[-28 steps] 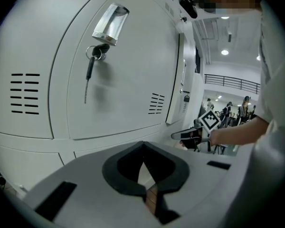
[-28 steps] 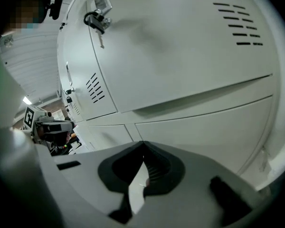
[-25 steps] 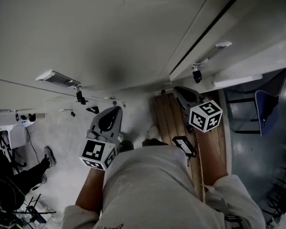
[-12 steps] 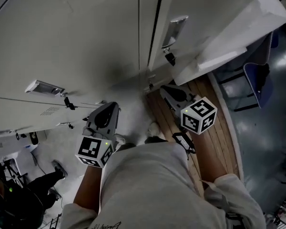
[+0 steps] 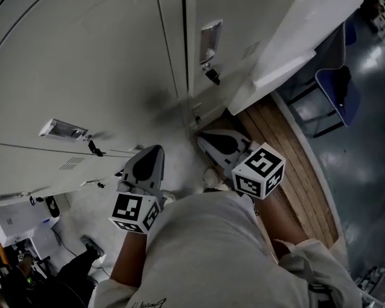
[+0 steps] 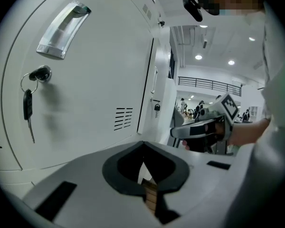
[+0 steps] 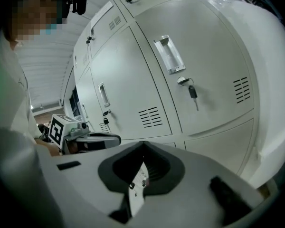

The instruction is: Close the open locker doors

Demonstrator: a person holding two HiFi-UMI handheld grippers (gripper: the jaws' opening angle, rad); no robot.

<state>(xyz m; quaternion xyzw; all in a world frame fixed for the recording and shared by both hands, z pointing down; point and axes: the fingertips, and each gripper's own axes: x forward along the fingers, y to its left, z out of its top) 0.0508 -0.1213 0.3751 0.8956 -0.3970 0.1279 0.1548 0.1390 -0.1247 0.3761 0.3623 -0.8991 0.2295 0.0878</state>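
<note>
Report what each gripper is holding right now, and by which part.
Nothing. The left gripper and the right gripper both have their jaws together with nothing between them.

Pale shirt point(image 5: 205, 255), grey left tool point(image 5: 153, 154), right tool point(image 5: 205, 136) — square-marked cubes point(image 5: 133, 212)

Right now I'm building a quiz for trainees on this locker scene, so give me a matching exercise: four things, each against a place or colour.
Things:
1 key
2 vent slots
3 wooden slats
4 chair

Place or colour:
A blue
B brown
C hangs just below a handle
D cut into a locker door

Pairs: 1-C, 2-D, 3-B, 4-A
</note>
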